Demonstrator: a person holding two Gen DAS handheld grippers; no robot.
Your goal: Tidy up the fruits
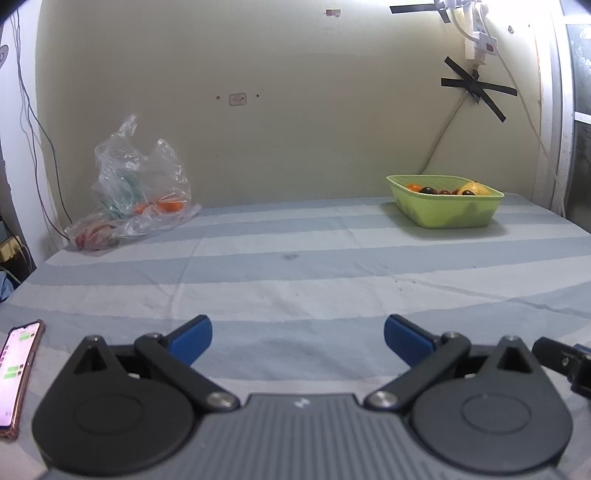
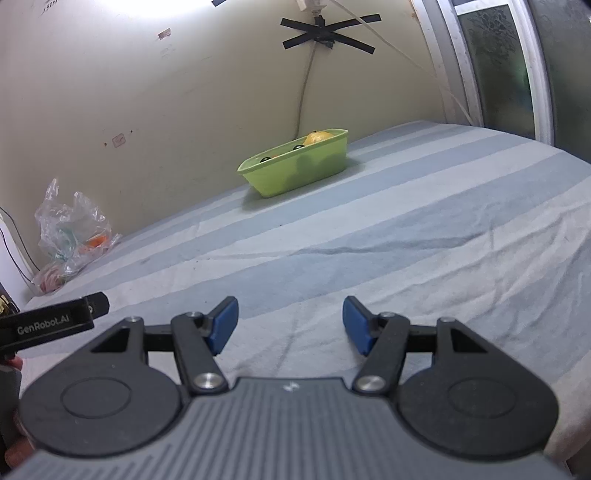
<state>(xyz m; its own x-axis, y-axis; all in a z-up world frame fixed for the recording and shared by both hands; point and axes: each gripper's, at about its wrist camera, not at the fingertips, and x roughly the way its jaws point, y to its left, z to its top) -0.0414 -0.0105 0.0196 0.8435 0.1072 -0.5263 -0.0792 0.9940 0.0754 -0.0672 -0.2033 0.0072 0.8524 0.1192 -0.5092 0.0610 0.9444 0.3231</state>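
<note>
A light green basket stands at the far right of the striped bed, by the wall. It holds a yellow fruit, an orange fruit and dark round fruits. It also shows in the right wrist view. A clear plastic bag with orange fruit inside lies at the far left; it also shows in the right wrist view. My left gripper is open and empty, low over the near bed. My right gripper is open and empty too.
A phone with a lit screen lies at the near left edge of the bed. The striped sheet stretches between grippers and basket. Cables and a power strip hang on the wall above the basket. A window frame is at right.
</note>
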